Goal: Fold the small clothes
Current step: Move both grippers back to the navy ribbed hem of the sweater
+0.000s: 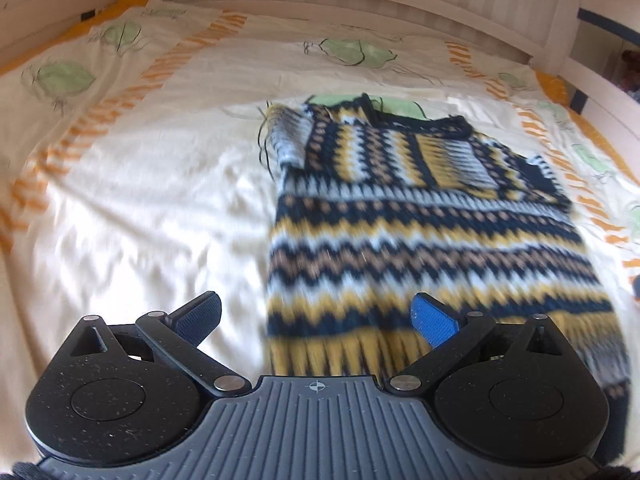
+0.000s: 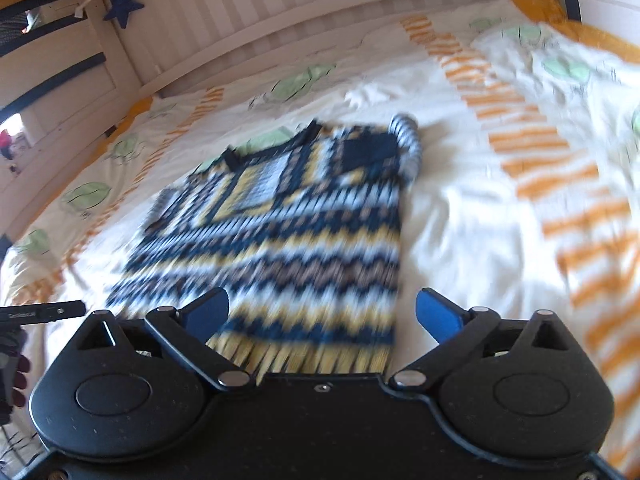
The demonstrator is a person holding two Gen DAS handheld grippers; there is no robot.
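Note:
A small knitted sweater with navy, yellow, white and tan zigzag bands lies flat on the bed, its sleeves folded in over the chest and its yellow ribbed hem nearest me. My left gripper hovers above the hem's left corner, open, nothing between its blue pads. In the right wrist view the same sweater spreads ahead. My right gripper hangs over the hem's right part, open wide and empty. Both views are blurred.
The bed has a cream sheet with orange stripes and green prints. A white slatted headboard runs along the far side, with a blue star hanging at the left. A gloved hand with the other gripper's tip shows at the left edge.

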